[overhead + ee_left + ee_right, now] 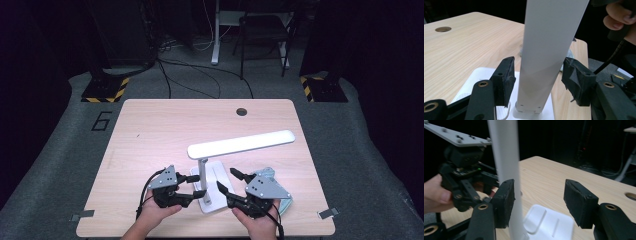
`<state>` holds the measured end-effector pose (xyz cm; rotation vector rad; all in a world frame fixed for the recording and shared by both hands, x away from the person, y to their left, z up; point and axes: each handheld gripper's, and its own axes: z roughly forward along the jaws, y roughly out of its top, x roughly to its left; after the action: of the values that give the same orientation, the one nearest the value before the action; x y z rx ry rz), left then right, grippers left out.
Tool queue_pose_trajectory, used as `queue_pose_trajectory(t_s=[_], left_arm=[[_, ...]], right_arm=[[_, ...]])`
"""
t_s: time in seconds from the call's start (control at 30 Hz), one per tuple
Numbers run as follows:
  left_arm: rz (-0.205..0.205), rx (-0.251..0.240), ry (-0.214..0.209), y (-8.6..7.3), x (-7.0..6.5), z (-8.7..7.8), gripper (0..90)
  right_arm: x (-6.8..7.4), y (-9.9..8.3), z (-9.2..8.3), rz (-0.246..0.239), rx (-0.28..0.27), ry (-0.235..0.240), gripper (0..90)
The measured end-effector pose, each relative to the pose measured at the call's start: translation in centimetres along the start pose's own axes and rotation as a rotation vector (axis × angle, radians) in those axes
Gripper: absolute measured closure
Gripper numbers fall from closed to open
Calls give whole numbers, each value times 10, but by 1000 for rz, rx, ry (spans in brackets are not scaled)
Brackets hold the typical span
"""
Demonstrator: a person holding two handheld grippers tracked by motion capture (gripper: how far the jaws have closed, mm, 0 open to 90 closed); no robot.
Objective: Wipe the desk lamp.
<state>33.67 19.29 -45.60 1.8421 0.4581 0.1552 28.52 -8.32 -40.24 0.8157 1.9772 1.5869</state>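
A white desk lamp stands near the table's front edge, with a long flat head [241,144], an upright post [203,172] and a flat base [212,192]. My left gripper [199,185] comes in from the left, its jaws on either side of the post [541,50]. Thin gaps show at both pads, so the left gripper [537,80] is open. My right gripper [228,181] hovers over the right side of the base, open, with nothing between its fingers. In the right gripper view the post [506,157] rises just beyond the left jaw of the right gripper [539,200], with the base [549,225] below.
The wooden table [175,125] has a round cable hole [242,111] at the back. A pale bluish thing [286,204] lies under my right hand at the front right. Beyond the table are floor cables, a chair and stands with striped feet.
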Motion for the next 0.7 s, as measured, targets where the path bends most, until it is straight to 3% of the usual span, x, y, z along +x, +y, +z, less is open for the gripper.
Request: queue_pose_trajectory(t_s=[0.1, 0.3, 0.47, 0.6, 0.7], left_arm=[[-5, 4, 1, -2, 0, -2, 438], [22, 24, 10, -5, -3, -4, 442], [28, 20, 28, -5, -3, -10, 442], [10, 4, 46, -5, -1, -16, 444], [-2, 3, 57, -6, 0, -20, 445]], right_arm=[[8, 6, 9, -5, -1, 41, 427], [18, 9, 27, -4, -8, 120, 468], [23, 11, 38, -36, 6, 138, 534], [25, 12, 46, -58, 9, 114, 583], [21, 13, 49, -30, 28, 120, 638]])
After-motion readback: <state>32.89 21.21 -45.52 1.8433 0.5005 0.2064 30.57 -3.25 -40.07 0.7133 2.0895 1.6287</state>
